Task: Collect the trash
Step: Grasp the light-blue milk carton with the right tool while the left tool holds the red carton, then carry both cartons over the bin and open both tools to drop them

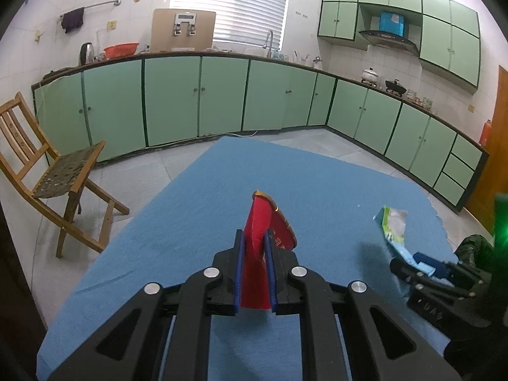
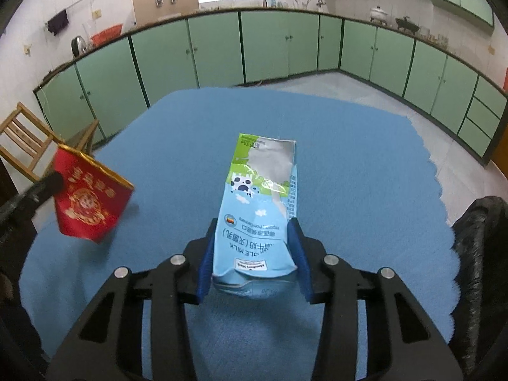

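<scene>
Blue felt covers the table (image 1: pixel 197 209). The left tool (image 1: pixel 254 247) is clenched on a red gold-edged packet (image 1: pixel 258 222), held upright at lower centre of its view. The right tool (image 2: pixel 252 244) grips a flattened milk carton (image 2: pixel 260 209) by its base, above the table at frame centre. A black bag (image 2: pixel 479 231) sits at the right edge.

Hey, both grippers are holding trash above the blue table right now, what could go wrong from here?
1. The right gripper clamps only the bottom end of the flattened milk carton; most of it sticks out forward, so it may pivot or slip.
2. The left gripper pinches the thin red packet edge-on; it could slide out.
3. A black bag shows at the table's right edge; the left gripper's item must cross the right gripper to reach it.
</scene>
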A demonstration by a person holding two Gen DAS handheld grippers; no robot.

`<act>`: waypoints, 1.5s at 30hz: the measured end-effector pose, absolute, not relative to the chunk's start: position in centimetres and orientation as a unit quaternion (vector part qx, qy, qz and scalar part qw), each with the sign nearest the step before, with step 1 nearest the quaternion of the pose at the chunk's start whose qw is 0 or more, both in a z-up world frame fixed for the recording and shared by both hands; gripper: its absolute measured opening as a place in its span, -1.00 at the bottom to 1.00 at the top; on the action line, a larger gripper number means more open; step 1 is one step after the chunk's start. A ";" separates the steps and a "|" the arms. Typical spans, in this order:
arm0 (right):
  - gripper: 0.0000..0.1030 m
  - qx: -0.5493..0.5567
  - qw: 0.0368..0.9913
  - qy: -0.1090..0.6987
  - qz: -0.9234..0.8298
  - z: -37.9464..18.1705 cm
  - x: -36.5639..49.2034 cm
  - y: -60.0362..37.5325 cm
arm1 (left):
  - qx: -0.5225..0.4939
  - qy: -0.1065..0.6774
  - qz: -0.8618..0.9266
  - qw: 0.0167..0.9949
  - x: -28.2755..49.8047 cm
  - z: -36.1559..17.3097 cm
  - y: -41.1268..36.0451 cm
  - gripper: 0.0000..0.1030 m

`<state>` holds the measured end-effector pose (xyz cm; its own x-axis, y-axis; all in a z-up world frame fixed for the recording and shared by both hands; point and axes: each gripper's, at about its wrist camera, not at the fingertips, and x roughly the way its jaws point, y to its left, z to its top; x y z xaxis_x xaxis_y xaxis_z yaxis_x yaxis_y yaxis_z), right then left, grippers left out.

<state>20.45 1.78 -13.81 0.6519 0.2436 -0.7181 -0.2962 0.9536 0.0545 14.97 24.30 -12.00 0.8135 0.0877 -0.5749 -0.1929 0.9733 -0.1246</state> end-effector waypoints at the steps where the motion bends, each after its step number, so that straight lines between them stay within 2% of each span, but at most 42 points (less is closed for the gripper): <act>1: -0.20 -0.032 0.910 0.386 0.149 -13.4 20.3 1.5 | -0.088 0.294 0.072 0.949 14.9 -11.8 24.2 -0.76; 11: -0.20 -0.020 0.928 0.343 0.143 -8.8 19.4 -2.2 | -0.073 0.273 0.044 0.958 15.4 -9.5 20.7 -0.76; 23: -0.20 0.006 0.946 0.309 0.099 -5.4 17.4 -10.0 | -0.051 0.243 -0.020 0.969 15.7 -6.4 13.0 -0.76; 45: -0.20 0.034 0.962 0.270 -0.022 -4.5 12.1 -25.8 | -0.003 0.212 -0.173 0.962 14.7 -3.4 -4.2 -0.76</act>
